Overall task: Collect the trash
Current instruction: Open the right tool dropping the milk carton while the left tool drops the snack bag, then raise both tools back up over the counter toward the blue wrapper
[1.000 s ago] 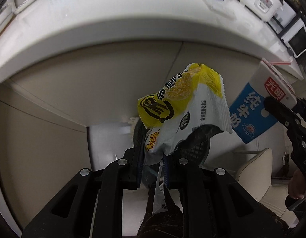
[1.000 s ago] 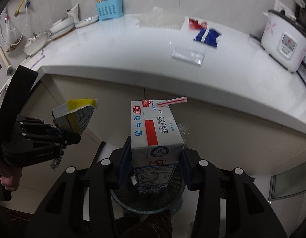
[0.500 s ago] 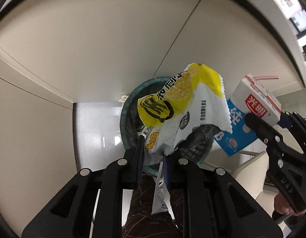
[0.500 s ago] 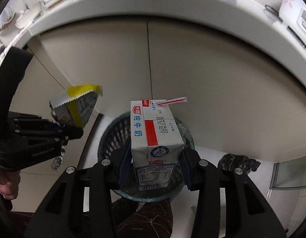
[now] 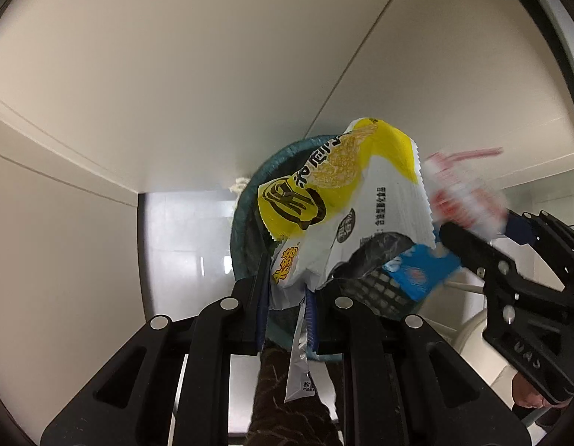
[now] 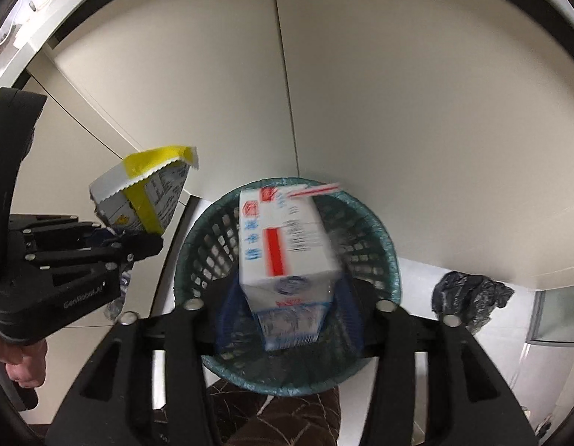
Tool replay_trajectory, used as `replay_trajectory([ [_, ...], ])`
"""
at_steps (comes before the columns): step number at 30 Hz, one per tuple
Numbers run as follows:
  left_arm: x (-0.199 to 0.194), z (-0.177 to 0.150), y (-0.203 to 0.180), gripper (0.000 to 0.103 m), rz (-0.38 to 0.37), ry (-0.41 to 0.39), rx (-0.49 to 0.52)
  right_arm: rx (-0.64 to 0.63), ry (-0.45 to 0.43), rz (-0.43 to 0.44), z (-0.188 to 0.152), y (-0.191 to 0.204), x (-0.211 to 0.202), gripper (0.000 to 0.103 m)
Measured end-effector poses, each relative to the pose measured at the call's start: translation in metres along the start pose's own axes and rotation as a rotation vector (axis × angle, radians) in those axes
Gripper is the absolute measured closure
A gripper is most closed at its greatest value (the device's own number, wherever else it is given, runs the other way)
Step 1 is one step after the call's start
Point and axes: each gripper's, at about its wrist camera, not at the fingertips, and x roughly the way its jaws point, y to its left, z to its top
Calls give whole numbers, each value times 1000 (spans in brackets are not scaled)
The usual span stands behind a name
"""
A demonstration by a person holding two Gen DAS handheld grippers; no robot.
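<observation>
1. Far left of the right wrist view: the left gripper (image 6: 138, 245) is clenched on a yellow and white snack wrapper (image 6: 145, 193), pinching it low so the bulk sticks up past the fingertips. It hangs off to the side of the bin, not over it, so my guess is this one is waiting its turn.

2. Middle: the green mesh trash basket (image 6: 383, 238) sits on the floor right against the beige cabinet doors (image 6: 398, 93). Handy spot, since both grippers point almost straight down at it.

3. Over the basket: the right gripper (image 6: 290, 316) is opening and the milk carton (image 6: 287, 249) is between the fingers, tilted and smeared with blur. Looks like it's being let go so it drops into the basket. The red and white straw (image 6: 316, 189) is poking out the top.

4. Right side: a crumpled black plastic bag (image 6: 469, 297) lies on the floor near the basket, well apart from both grippers. Maybe more trash, maybe a spare liner, can't tell.

5. Hard to see: blur hides whether the pads are touching the carton. From the left wrist view the wrapper (image 5: 346, 200) covers most of the basket (image 5: 246, 223), and the carton (image 5: 465, 193) is just a red and blue smear. Basket contents are hidden. A patterned sleeve (image 6: 268, 416) is cut off at the bottom.
</observation>
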Motion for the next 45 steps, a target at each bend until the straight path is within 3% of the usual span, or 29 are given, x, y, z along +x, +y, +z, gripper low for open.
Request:
replay_trajectory([
  [1, 3, -1, -1, 88, 3, -2, -2, 3, -4, -8, -1, 1, 3, 42],
  [9, 21, 5, -3, 88, -2, 28, -16, 84, 21, 3, -18, -15, 20, 28],
  [12, 22, 2, -7, 88, -11, 35, 1, 95, 18, -44, -24, -21, 21, 19],
  [18, 48, 6, -25, 86, -22, 69, 47, 160, 27, -49, -38, -45, 24, 18],
  [23, 67, 5, -35, 82, -34, 86, 64, 195, 26, -67, -44, -61, 19, 12],
  [27, 73, -1, -37, 68, -28, 88, 61, 217, 13, -68, -47, -68, 15, 12],
  [29, 74, -4, -40, 50, -4, 80, 70, 217, 8, -75, -48, -70, 13, 12],
  [37, 53, -2, -32, 16, 18, 12, 31, 217, -33, -112, -40, -72, -3, 12],
  [41, 22, -2, -25, 7, 15, -45, 4, 227, -64, -129, -35, -70, -27, 12],
  [45, -12, -1, -19, 6, -7, -69, -34, 225, -91, -131, -28, -65, -58, 12],
])
